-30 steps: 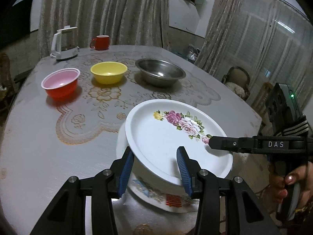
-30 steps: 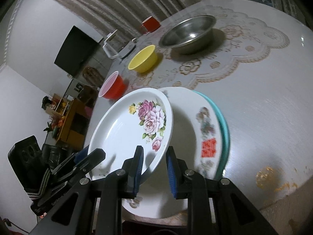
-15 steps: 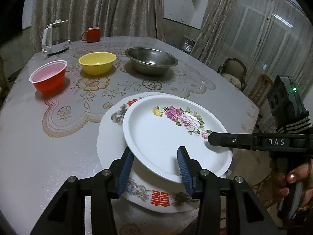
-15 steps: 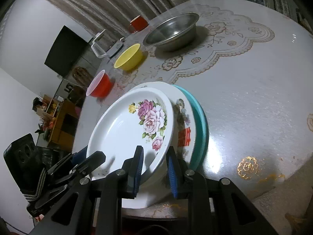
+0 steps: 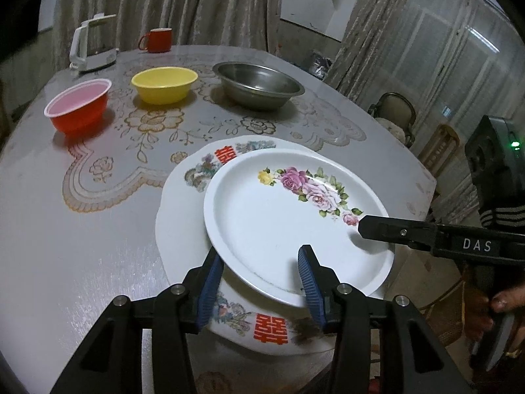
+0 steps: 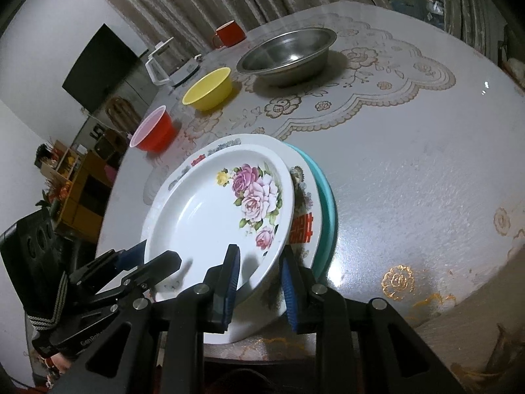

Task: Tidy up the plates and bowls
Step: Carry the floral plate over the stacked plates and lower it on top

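A white plate with pink roses (image 5: 279, 223) (image 6: 203, 223) sits tilted over a stack at the table's near edge. My left gripper (image 5: 259, 282) (image 6: 149, 257) is shut on its near rim, one pad under it and one on top. My right gripper (image 6: 259, 279) (image 5: 364, 226) is shut on the rim beside the roses. Beneath lies a bigger white plate with red characters (image 5: 183, 203) (image 6: 303, 226), and under that a teal plate (image 6: 328, 210). Farther back stand a red bowl (image 5: 78, 108) (image 6: 154, 133), a yellow bowl (image 5: 164, 85) (image 6: 210, 88) and a steel bowl (image 5: 259, 85) (image 6: 288, 55) in a row.
A white kettle (image 5: 92, 46) and a red mug (image 5: 159, 40) stand at the far end of the round table (image 5: 82, 229), which has a lace-pattern cover. A chair (image 5: 393, 111) stands beyond the right edge. A person's hand (image 5: 502, 302) holds the right gripper.
The rose plate has come down closer to the stack and lies flatter. More of the red-character plate shows beyond it. Both grippers stay on its rim.
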